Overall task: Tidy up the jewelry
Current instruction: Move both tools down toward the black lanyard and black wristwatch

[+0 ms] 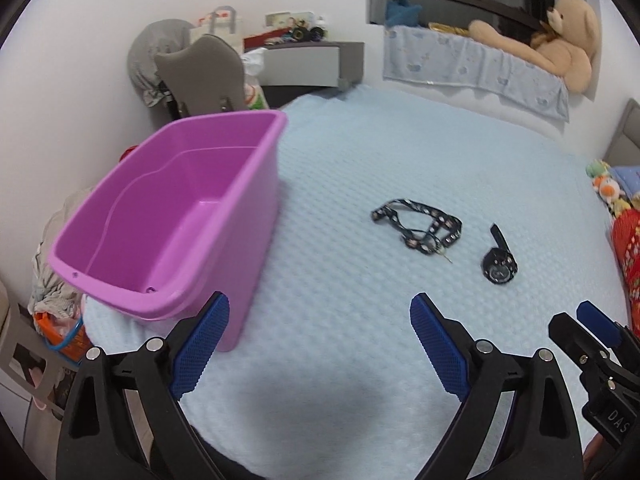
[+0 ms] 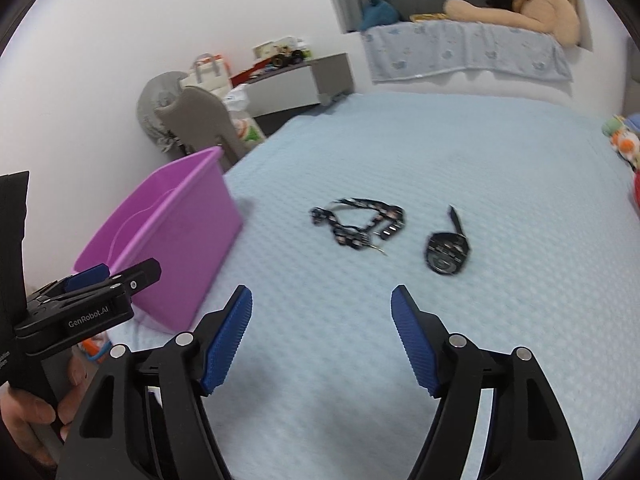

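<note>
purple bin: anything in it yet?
Empty. The left wrist view looks into the purple bin and shows bare floor and walls; the black strap and watch lie on the bedspread.

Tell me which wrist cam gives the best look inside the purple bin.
Left wrist. It looks down into the purple bin, showing the floor and inner walls, with nothing visible inside. The right wrist view sees the bin from the side: mostly the outer wall and rim, the near corner hidden behind the left gripper.

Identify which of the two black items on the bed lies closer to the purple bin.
The patterned black strap, looped loosely; the black watch lies farther from the purple bin.
</note>
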